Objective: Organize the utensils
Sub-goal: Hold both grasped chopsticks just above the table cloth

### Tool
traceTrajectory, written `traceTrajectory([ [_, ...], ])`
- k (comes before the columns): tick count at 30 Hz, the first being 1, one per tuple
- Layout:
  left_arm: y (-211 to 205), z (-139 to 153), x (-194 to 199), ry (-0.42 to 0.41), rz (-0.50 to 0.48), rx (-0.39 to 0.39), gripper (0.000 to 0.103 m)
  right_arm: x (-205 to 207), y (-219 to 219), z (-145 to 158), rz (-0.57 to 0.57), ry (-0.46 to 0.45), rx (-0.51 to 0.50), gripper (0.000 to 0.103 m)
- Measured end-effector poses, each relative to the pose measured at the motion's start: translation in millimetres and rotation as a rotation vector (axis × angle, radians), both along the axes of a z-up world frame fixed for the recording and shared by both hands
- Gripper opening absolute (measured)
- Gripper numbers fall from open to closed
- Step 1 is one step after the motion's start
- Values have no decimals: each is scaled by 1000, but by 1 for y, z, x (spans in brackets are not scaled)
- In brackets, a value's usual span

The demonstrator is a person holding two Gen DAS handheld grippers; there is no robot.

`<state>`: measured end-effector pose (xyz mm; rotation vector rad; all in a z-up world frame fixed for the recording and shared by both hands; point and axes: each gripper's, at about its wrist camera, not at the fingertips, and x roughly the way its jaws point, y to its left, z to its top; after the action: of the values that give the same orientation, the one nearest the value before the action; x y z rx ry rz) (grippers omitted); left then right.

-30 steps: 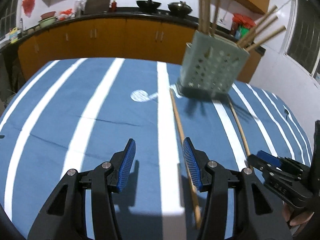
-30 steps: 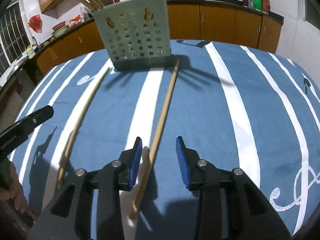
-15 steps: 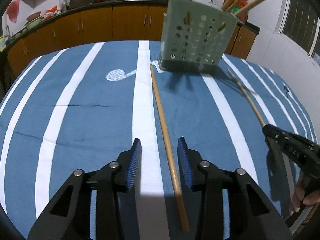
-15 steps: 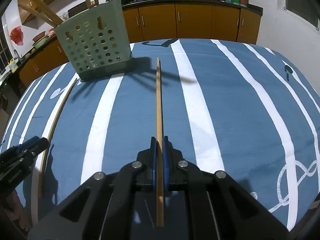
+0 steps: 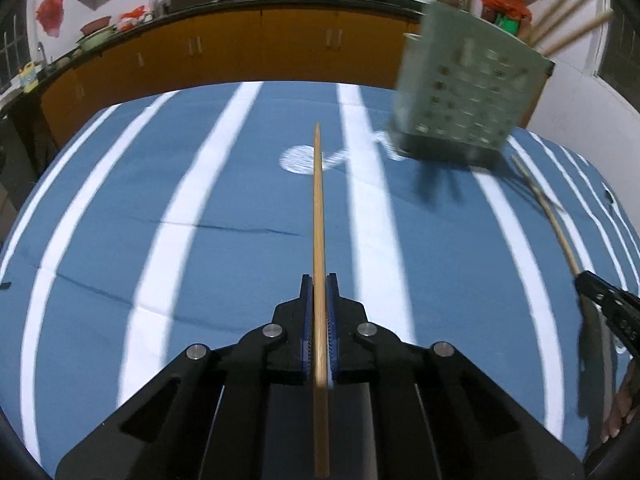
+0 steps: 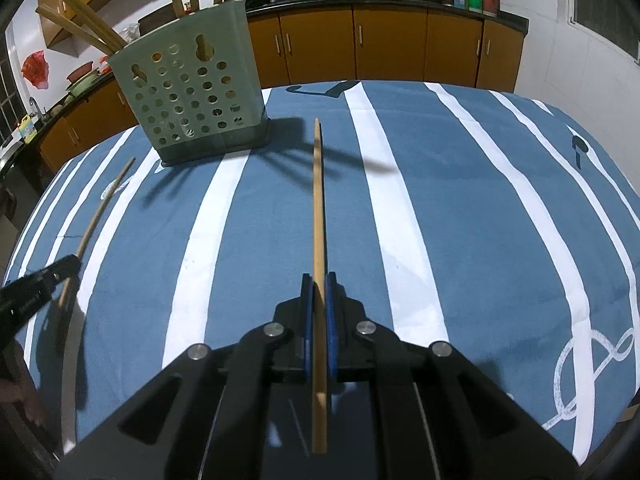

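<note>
A long wooden chopstick runs straight ahead between the blue pads of my left gripper, whose jaws are closing the last bit and press on it. My right gripper is shut on a second chopstick in the same way. Each view shows the other pair at its edge: the right gripper with its chopstick, and the left gripper with its chopstick. The green perforated utensil holder stands upright at the far side, with several chopsticks in it. In the left wrist view the holder is blurred.
The table carries a blue cloth with white stripes, and its edges curve away on both sides. Behind it runs a dark counter on orange cabinets with pans and jars. A person's hand shows at the lower right edge.
Both grippers went from open to shut, each on its chopstick: the right one first, the left one only now. The left gripper swung so that its chopstick lines up between the pads.
</note>
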<state>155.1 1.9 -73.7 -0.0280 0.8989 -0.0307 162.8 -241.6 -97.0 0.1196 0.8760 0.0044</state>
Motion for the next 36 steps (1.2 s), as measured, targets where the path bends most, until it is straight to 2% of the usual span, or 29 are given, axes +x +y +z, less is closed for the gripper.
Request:
traceTrajectory([
  [5,17,0,12,-6,29,31,8,13,3,2,8,-8,-32,8],
  [11,26,1,23,-13,40,32,8,34,-4,0,-22,1,-63,8],
  [20,27,0,27,-13,44,21,9,38,-8,-3,-35,-20,-92,9],
  [36,26,-1,27,-13,46,9,10,37,-10,-3,-37,-21,-75,9],
])
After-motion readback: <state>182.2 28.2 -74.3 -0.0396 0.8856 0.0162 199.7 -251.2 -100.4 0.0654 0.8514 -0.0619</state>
